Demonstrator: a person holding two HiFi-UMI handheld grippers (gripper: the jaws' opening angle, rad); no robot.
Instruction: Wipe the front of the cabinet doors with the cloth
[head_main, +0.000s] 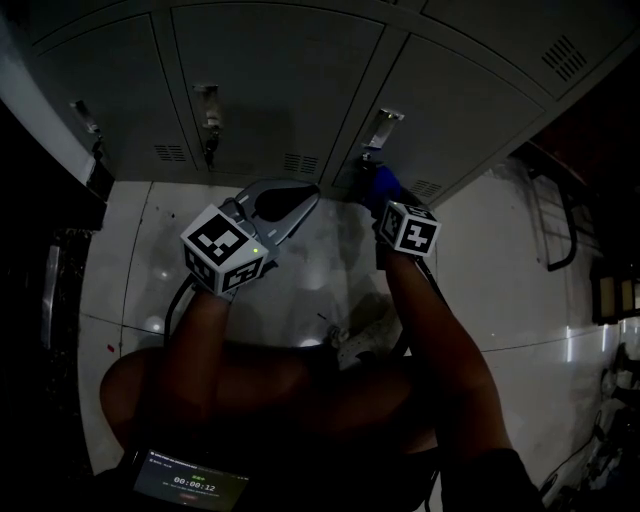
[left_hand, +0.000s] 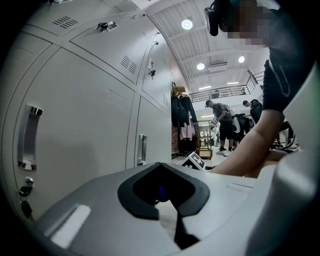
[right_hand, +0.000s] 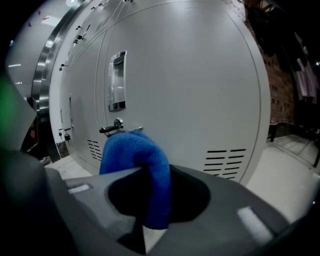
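The blue cloth (right_hand: 136, 152) is bunched up and pinched in my right gripper (right_hand: 156, 200), which is shut on it. The cloth (head_main: 383, 186) is close to the lower part of a grey locker door (right_hand: 200, 85), just below that door's metal handle (head_main: 385, 125) and beside its key lock (right_hand: 116, 125); I cannot tell whether cloth and door touch. My left gripper (head_main: 298, 197) hovers to the left, a little short of the doors, shut with nothing in it. In the left gripper view the left gripper (left_hand: 162, 186) points along the row of grey doors (left_hand: 85, 125).
Vent slots (right_hand: 225, 162) run along the door's bottom edge. Neighbouring doors carry handles (head_main: 208, 105) and locks. Glossy white floor tiles (head_main: 500, 270) lie below. A dark metal rail (head_main: 560, 220) stands at the right. People (left_hand: 222, 125) stand far down the hall.
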